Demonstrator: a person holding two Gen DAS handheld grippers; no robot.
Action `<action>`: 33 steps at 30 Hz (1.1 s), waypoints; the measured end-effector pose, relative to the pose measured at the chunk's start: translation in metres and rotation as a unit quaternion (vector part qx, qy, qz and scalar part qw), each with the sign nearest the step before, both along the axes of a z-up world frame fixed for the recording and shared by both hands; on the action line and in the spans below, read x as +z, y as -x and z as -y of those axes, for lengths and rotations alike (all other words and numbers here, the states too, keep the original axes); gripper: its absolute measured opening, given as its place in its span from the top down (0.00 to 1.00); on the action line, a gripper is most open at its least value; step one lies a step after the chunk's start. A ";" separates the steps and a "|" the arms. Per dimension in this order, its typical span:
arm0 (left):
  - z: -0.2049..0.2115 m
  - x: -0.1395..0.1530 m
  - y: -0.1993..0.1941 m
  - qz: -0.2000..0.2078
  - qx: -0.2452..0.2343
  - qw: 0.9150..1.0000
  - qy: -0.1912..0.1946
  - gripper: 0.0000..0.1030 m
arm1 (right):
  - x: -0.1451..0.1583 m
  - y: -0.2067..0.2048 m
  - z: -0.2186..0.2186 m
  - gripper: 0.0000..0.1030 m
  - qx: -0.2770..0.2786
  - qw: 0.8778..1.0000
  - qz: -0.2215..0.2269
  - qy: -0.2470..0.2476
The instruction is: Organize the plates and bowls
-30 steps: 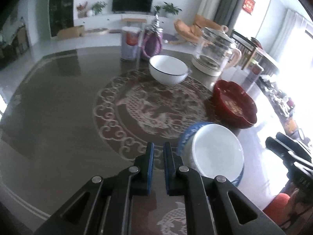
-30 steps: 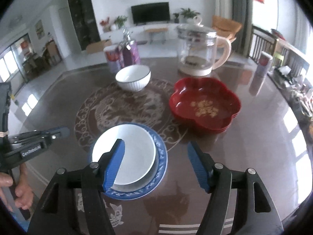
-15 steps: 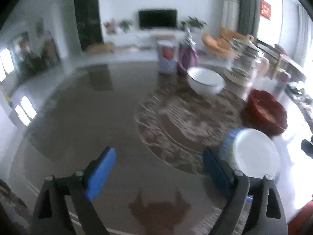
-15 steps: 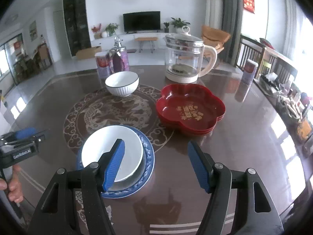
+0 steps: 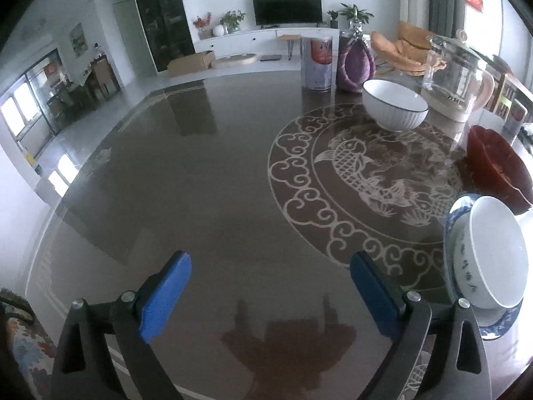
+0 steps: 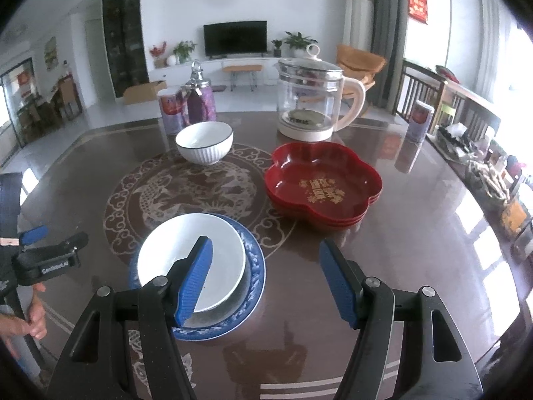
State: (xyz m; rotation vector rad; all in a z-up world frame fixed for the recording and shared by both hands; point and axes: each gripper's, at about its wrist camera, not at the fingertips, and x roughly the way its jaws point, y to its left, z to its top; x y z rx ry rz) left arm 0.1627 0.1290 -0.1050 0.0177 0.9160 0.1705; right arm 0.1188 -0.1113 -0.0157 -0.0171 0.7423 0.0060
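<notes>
Between the blue pads of our left gripper we find nothing but bare, dark glossy surface; its jaws are opening and already stand wide. Our right gripper holds its jaws partly open and empty, hovering over the near edge of the stacked dishes, its left pad lying in front of the white plate.

That white plate rests on a blue-rimmed plate, close in front of us. From the left jaws this stack lies off to the right, just beside the right-hand pad. From the right jaws it lies straight ahead and slightly left, so we judge the right hand better placed to take it.

Farther out, a white ribbed bowl stands alone across the dragon medallion, well apart from both grippers. A stack of red flower-shaped trays sits to the right of the medallion, with a glass kettle behind it.

Compared with a second ago, the left jaws were pressed nearly together and are now spread wide, and the left gripper has dipped and swung so the stack sits at its right edge. The right gripper has hardly shifted.
</notes>
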 end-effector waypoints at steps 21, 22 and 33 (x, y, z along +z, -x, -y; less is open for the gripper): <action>0.003 0.041 0.015 0.058 -0.026 0.998 0.008 0.07 | 0.016 -0.009 -0.015 0.19 -0.033 0.998 0.038 0.031; 0.003 0.042 0.015 0.059 -0.026 0.998 0.007 0.07 | 0.016 -0.010 -0.015 0.19 -0.035 0.998 0.037 0.033; 0.010 0.045 0.013 0.052 -0.033 0.998 0.013 0.07 | 0.014 -0.020 -0.014 0.19 -0.045 0.999 0.003 0.026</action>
